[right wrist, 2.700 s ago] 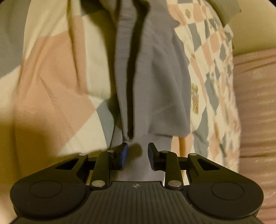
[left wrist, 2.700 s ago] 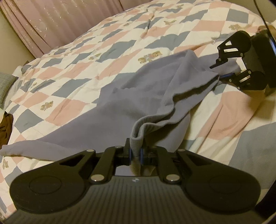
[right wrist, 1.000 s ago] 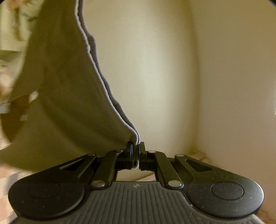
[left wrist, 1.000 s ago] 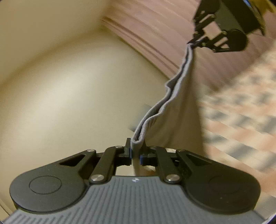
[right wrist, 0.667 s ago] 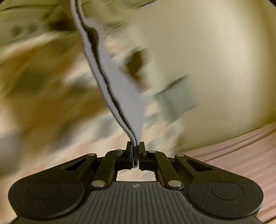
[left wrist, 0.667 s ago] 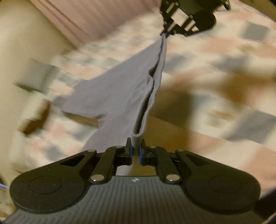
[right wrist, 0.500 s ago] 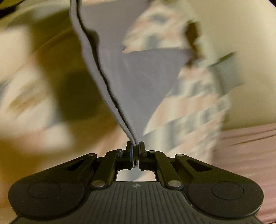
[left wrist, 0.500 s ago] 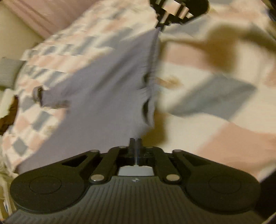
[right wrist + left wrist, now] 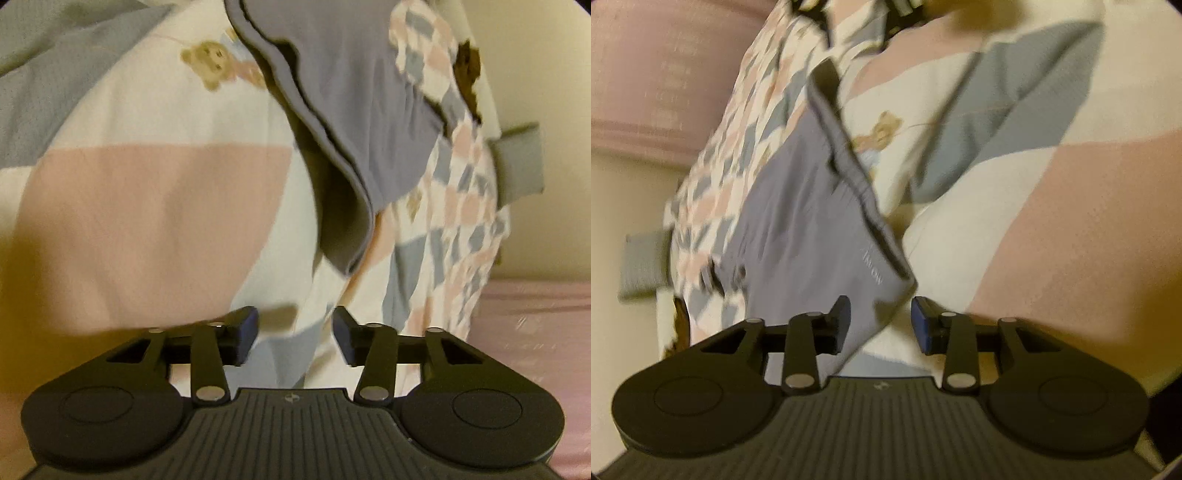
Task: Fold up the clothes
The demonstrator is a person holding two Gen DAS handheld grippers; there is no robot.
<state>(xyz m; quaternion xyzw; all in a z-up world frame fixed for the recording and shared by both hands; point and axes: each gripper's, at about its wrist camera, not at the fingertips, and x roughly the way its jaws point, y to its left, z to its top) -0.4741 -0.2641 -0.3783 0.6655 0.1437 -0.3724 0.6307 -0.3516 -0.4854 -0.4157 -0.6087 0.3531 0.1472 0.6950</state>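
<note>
A: Garment (image 9: 798, 206) is seen spread on the bed (image 9: 1052, 206), a grey piece laid flat over the checked quilt of cream, pink and grey-blue squares. Its doubled, wavy edge is shown running away from the left hand-held gripper (image 9: 881, 325) toward the top of the left wrist view.

B: How are that hand-held gripper's jaws held?

A: They are parted and have just been opening. The near corner of the garment lies between them, but it is not pressed by either pad. Small pale lettering is visible on the cloth near that corner; it cannot be read.

B: And the right hand-held gripper (image 9: 295, 332)?

A: Its jaws are likewise parted and have just been opening. Nothing is clamped. Only quilt is seen between them, and the garment's other corner (image 9: 351, 254) lies just ahead, apart from the pads, with a dark shadow under its lifted fold.

B: What else is shown?

A: A teddy bear print (image 9: 208, 62) is seen on the quilt beside the garment's edge. A grey pillow (image 9: 521, 162) is visible at the far side of the bed, and a pink curtain (image 9: 665, 74) behind it.
</note>
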